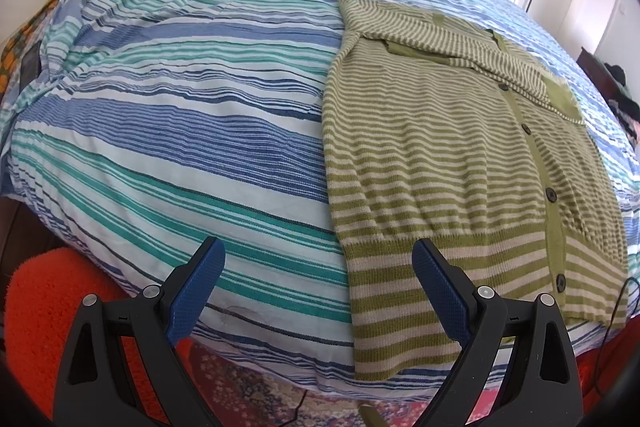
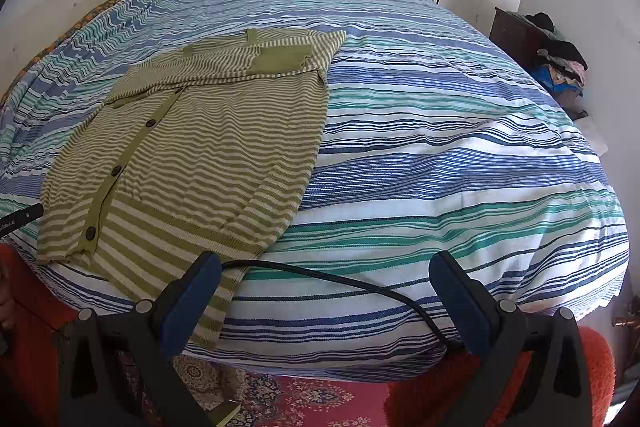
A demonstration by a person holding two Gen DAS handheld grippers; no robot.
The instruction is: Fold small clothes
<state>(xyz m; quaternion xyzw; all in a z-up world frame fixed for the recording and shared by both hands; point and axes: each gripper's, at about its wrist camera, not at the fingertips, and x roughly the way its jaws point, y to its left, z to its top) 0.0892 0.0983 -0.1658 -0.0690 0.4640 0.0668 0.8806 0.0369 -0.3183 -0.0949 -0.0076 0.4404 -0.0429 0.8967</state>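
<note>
A green and cream striped cardigan lies flat on the bed, buttons up, with both sleeves folded across its chest and its hem hanging over the near edge. It also shows in the right wrist view. My left gripper is open and empty, just above the bed's near edge, its right finger over the cardigan's hem. My right gripper is open and empty, to the right of the cardigan; its left finger is next to the hem corner.
The bed has a blue, teal and white striped cover. A black cable lies across the near edge. An orange fuzzy sleeve and a red patterned rug are below. A dresser with piled clothes stands at the right.
</note>
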